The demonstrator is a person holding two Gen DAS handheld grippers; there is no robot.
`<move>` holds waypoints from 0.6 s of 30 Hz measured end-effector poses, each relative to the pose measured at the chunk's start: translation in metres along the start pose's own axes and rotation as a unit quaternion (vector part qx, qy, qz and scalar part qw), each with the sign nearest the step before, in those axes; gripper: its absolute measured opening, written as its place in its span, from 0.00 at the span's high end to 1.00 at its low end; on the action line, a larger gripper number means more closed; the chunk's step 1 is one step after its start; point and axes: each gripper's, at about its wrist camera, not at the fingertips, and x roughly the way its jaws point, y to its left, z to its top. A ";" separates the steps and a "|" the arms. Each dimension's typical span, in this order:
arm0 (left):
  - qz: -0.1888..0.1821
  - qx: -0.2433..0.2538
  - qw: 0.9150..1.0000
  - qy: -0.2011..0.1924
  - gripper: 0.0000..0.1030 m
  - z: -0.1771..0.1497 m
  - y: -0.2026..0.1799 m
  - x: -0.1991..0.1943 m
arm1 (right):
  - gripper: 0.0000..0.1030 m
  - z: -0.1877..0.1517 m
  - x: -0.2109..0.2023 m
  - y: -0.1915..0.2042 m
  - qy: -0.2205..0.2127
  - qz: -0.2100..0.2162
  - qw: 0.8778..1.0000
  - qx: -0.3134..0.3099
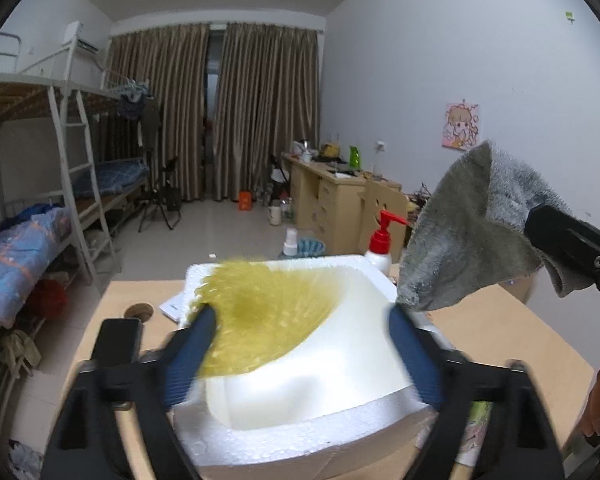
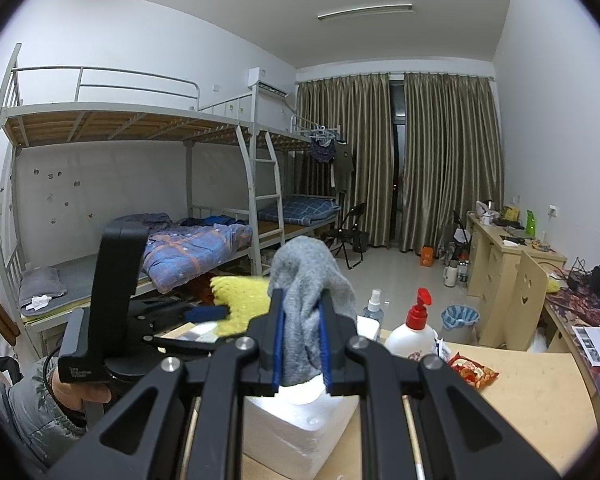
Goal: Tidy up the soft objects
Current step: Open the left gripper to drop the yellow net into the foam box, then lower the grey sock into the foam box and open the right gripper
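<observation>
Your left hand-held gripper (image 1: 300, 344) stands wide apart over the white foam box (image 1: 300, 412). The yellow knitted piece (image 1: 260, 316) shows blurred between the blue pads, against the left one at 9 o'clock and above the box cavity; you cannot tell whether it has settled inside.

Your right hand-held gripper (image 2: 302, 344) is clamped on the grey sock (image 2: 310, 284), held above the box near its 2 o'clock corner. Judged from this, one item is at the box and the sock remains to be placed.

Clearances: the red-pump bottle (image 2: 414, 330) and spray bottle (image 2: 373, 304) stand just beyond the far rim at 12 to 1 o'clock. The surface (image 2: 520, 400) at 3 o'clock is open past the snack packet (image 2: 474, 372).
</observation>
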 end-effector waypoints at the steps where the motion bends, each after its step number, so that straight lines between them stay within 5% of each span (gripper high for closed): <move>1: 0.005 0.001 1.000 -0.005 0.07 0.000 0.001 -0.002 | 0.82 0.000 0.000 0.000 0.000 -0.001 1.000 0.001; 18: 0.039 -0.001 0.998 -0.043 0.02 -0.004 0.018 -0.034 | 0.82 0.004 0.012 0.004 0.007 0.014 1.000 -0.003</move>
